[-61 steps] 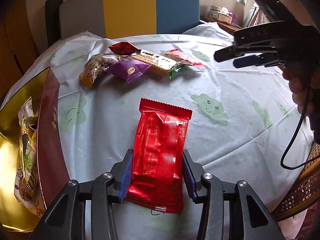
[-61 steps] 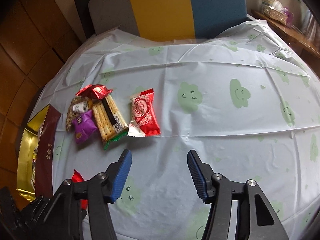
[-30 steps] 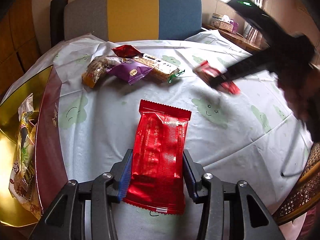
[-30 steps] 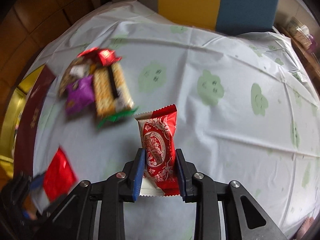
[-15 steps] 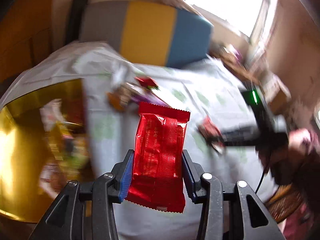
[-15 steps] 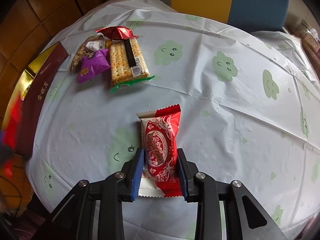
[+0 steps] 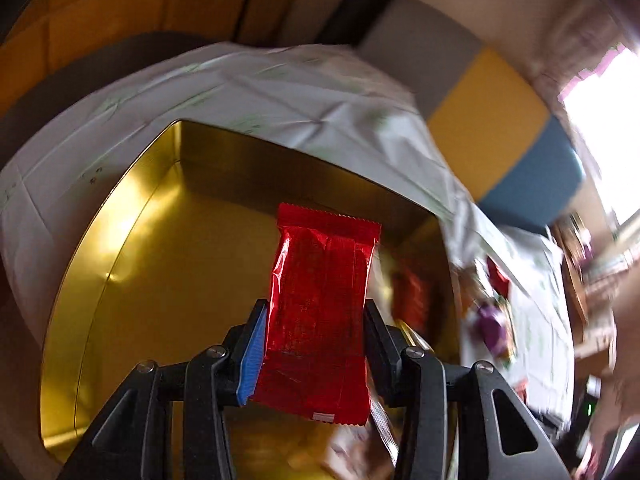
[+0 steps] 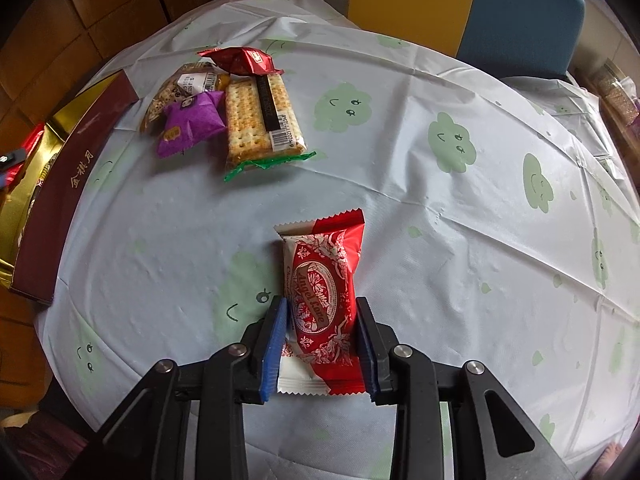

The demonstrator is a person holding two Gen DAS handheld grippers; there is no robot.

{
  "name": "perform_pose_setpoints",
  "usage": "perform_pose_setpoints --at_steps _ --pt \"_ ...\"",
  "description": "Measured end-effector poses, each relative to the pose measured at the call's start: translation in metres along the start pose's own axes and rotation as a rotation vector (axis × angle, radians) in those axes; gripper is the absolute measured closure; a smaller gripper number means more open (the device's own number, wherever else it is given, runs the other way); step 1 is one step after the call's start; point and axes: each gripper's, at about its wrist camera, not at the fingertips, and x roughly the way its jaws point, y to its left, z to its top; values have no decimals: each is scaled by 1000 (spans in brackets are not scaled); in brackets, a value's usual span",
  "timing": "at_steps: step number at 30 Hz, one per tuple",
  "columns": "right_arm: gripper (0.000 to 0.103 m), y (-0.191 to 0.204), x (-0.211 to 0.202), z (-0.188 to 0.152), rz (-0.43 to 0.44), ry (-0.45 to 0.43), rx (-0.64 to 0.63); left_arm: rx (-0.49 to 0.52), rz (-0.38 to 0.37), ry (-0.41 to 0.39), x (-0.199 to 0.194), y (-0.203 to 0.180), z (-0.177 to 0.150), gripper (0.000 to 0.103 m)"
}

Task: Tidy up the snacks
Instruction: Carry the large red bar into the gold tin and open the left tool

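Two claws are each gripping a snack: left claw [image 7: 316,354] is pinching a red pack [image 7: 320,312] above the gold tin [image 7: 120,264], right claw [image 8: 320,344] is clamping a wafer [image 8: 322,296] over the desk [image 8: 440,240]. Risk: releasing early is likely dropping the pack outside the tin. Farther, a snack pile [image 8: 228,108] is waiting.

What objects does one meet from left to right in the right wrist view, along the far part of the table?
Dark red box → purple packet → cracker pack → blue chair back.
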Motion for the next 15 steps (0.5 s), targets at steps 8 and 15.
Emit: perform_pose_setpoints --at_steps 8,15 --pt "69 0 2 1 -1 1 -4 -34 45 27 43 10 35 56" --pt "69 1 3 1 -11 -3 -17 -25 54 19 40 9 33 42"
